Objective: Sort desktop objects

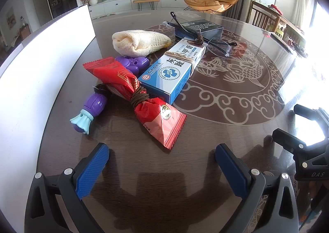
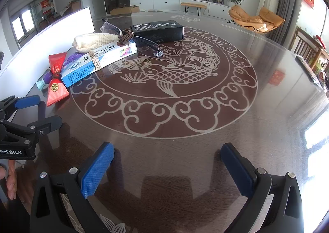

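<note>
Grippers spread over a cluttered round table

Objects lie in a loose line along the left part of the dark table (image 2: 257,109), which carries a pale fish-and-cloud pattern at its middle. Nearest the left gripper (image 1: 162,161): a red snack packet (image 1: 139,97) cinched at its waist by a brown cord, lying across a purple toy (image 1: 92,109) with a pale blue end. Just beyond, a blue and white box (image 1: 174,68), wrapped with tan string, touches the packet's far side. A cream knitted cloth (image 1: 139,43) sits behind the box, with a second purple toy piece (image 1: 133,63) between cloth and packet. Rimless glasses (image 1: 218,47) rest partly on the box's far end, one arm lying over a black box (image 1: 201,28) farthest back. A white board (image 1: 41,64) runs along the table's left edge.

Left gripper: fingers wide apart, nothing between them, low over bare tabletop just short of the packet. Right gripper (image 2: 166,169): likewise spread and empty, over the near rim of the pattern, well apart from the objects. Fingertips of a hand (image 2: 9,181) show at the left edge of the right wrist view
</note>
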Motion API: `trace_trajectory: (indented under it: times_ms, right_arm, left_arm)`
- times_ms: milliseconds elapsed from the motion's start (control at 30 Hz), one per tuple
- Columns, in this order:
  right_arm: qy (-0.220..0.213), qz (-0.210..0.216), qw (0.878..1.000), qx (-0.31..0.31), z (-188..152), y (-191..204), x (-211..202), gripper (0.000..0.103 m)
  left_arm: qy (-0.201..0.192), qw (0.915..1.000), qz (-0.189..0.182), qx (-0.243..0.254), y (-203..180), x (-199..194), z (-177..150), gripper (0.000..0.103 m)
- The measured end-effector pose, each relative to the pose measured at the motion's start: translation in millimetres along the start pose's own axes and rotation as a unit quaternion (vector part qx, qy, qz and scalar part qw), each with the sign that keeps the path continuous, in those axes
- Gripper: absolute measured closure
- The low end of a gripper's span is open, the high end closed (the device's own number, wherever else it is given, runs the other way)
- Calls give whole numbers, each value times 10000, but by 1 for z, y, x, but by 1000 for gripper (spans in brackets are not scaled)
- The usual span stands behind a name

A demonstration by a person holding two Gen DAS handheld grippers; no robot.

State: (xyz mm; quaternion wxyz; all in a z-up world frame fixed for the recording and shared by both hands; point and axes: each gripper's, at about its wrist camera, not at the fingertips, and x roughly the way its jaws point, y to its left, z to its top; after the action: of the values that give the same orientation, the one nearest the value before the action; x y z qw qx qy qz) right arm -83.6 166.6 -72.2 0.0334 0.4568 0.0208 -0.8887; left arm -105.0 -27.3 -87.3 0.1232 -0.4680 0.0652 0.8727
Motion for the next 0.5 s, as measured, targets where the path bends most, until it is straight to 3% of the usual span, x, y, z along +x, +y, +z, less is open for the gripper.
trace_trajectory:
  times_ms: [500]
  right_arm:
    - [1,-10,10000,-3,1,1,2,0]
  left_arm:
    - [-1,10000,-13,7,-2,-1,0,0]
